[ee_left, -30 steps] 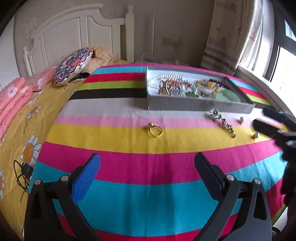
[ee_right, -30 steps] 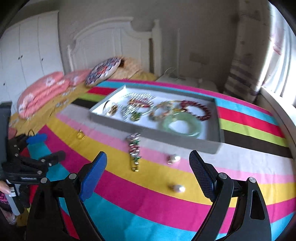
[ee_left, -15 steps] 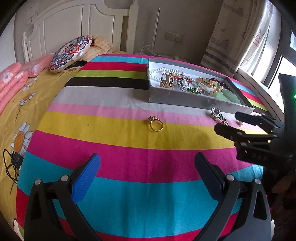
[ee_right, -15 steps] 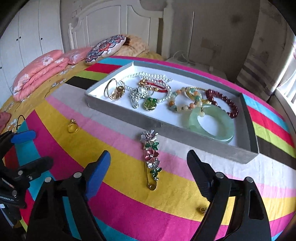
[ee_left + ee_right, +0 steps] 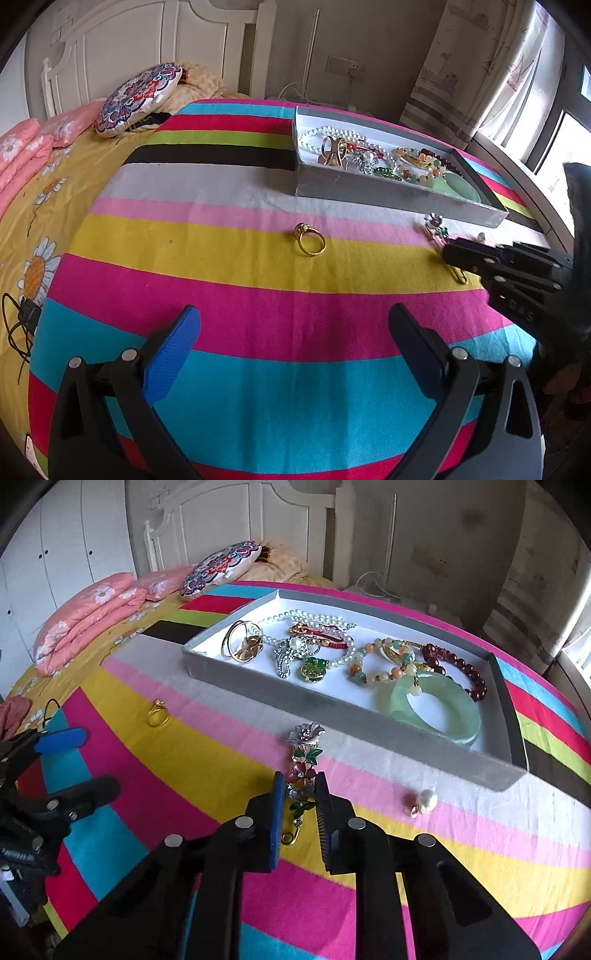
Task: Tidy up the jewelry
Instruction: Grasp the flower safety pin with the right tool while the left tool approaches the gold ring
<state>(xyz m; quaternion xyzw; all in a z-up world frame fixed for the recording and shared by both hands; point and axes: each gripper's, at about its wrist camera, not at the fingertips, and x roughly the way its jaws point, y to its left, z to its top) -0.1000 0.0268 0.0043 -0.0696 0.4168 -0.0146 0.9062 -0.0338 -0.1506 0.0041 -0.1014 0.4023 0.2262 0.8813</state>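
A grey tray (image 5: 295,698) on the striped bedspread holds pearls, bead bracelets, a green bangle (image 5: 436,709) and other pieces; it also shows in the left wrist view (image 5: 369,186). A flower brooch pin (image 5: 304,755) lies in front of the tray. My right gripper (image 5: 300,794) is closed around the brooch's lower part; it appears in the left wrist view (image 5: 448,254) too. A gold ring (image 5: 309,239) lies on the yellow stripe, also in the right wrist view (image 5: 158,713). My left gripper (image 5: 293,328) is open and empty, short of the ring. A pearl earring (image 5: 423,802) lies to the right.
Pink folded quilts (image 5: 88,624) and a patterned round cushion (image 5: 138,98) lie by the white headboard (image 5: 129,44). A black cable (image 5: 18,325) lies on the yellow sheet at left. A window sill (image 5: 517,177) runs along the right.
My right gripper has moved forward and down and shut its jaws around the brooch. My left gripper has stayed open and drifted slightly closer to the ring.
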